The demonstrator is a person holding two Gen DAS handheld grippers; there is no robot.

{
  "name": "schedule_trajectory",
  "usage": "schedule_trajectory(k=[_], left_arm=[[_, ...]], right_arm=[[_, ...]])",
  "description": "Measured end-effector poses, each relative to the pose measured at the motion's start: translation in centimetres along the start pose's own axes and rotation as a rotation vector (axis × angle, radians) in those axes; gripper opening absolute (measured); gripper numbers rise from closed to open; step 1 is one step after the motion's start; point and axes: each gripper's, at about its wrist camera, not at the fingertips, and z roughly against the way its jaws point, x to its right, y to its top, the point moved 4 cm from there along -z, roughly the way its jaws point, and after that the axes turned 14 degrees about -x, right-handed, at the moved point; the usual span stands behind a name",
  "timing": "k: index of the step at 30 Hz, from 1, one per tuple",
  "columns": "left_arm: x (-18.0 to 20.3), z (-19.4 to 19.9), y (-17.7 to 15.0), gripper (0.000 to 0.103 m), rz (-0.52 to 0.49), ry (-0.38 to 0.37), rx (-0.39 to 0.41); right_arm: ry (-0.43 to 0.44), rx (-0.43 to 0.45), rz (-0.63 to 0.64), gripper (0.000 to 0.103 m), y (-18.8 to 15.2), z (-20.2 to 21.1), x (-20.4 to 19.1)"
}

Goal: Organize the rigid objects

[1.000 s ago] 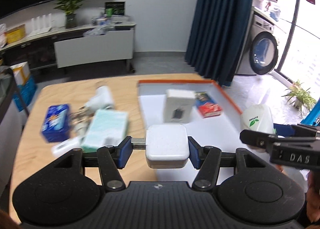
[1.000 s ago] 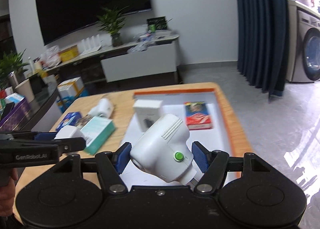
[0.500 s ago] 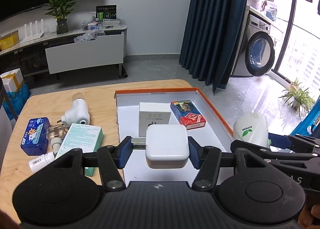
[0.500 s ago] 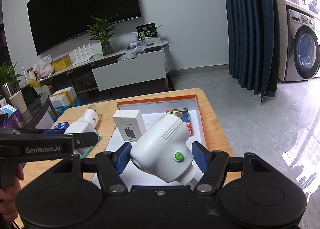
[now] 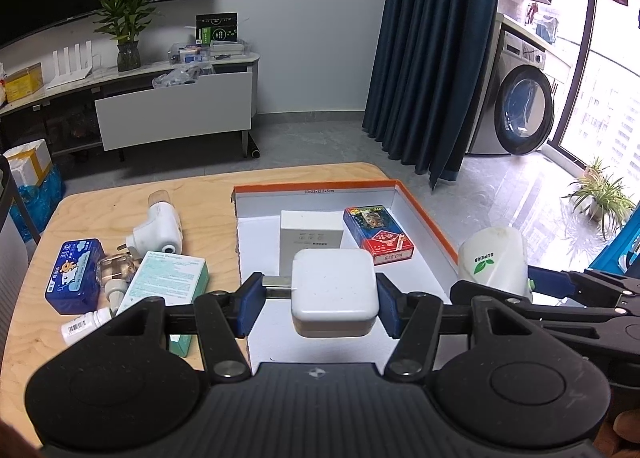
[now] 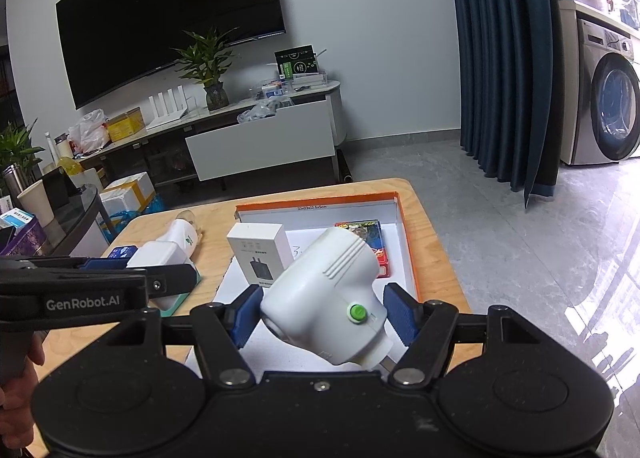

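The left gripper [image 5: 318, 308] is clamping a white rounded-square plastic charger [image 5: 334, 296] over the near part of the shallow orange-rimmed white cardboard tray [image 5: 426, 218]; the right gripper [image 6: 322, 318] is gripping a white plug-in device with a green button [image 6: 326, 294], the tray lying just beyond and below both.

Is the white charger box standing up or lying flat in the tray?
Standing up. The white charger box rests on its small end inside the orange-rimmed tray, front picture facing out.

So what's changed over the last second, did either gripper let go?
No. The left gripper swung across, bringing the orange-rimmed box from off to the right to centre view. Its jaws stay clamped on the white square adapter; the right gripper still holds the white green-button device.
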Motion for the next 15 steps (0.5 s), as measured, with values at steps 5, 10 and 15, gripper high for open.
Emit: schedule_trajectory(k=[5,10,15], left_arm=[[-0.05,0.13,0.01,0.059,0.003,-0.002,0.002],[-0.02,0.31,0.03,0.059,0.007,0.000,0.005],[-0.05,0.55,-0.08,0.059,0.014,0.007,0.008]], right_arm=[[0.000,0.005,0.001,0.080,0.23,0.05,-0.01],[-0.002,0.012,0.007,0.080,0.40,0.29,-0.39],[-0.005,0.016,0.008,0.080,0.46,0.54,-0.46]])
